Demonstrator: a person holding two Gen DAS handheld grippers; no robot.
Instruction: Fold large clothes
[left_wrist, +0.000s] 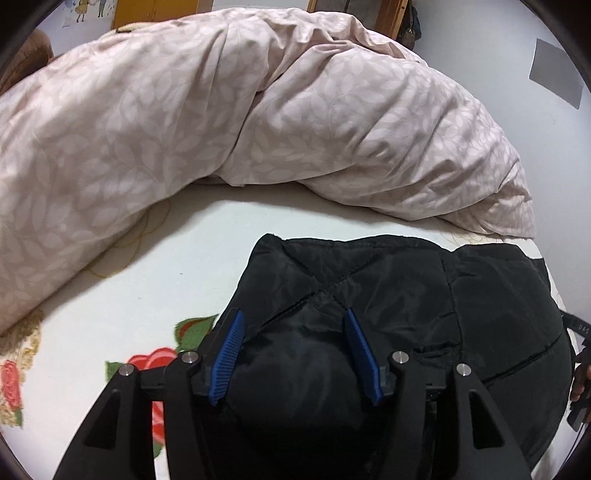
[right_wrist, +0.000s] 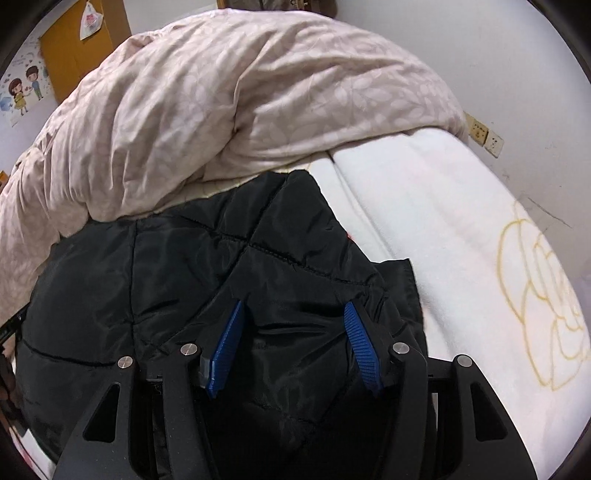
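A black quilted jacket (left_wrist: 406, 295) lies bunched on a white flowered bed sheet (left_wrist: 147, 288). My left gripper (left_wrist: 293, 317) is open, its blue pads (left_wrist: 229, 354) spread over the jacket's near left part, with black fabric bulging between them. In the right wrist view the same jacket (right_wrist: 166, 266) fills the lower middle. My right gripper (right_wrist: 293, 308) is open over its near right part, with fabric between the blue pads (right_wrist: 364, 347). I cannot tell whether the pads touch the fabric.
A pink leaf-patterned duvet (left_wrist: 184, 110) is heaped across the back of the bed, also in the right wrist view (right_wrist: 221, 103). The white sheet (right_wrist: 461, 240) extends right toward a wall with sockets (right_wrist: 485, 136). A yellow door (right_wrist: 74, 48) stands far left.
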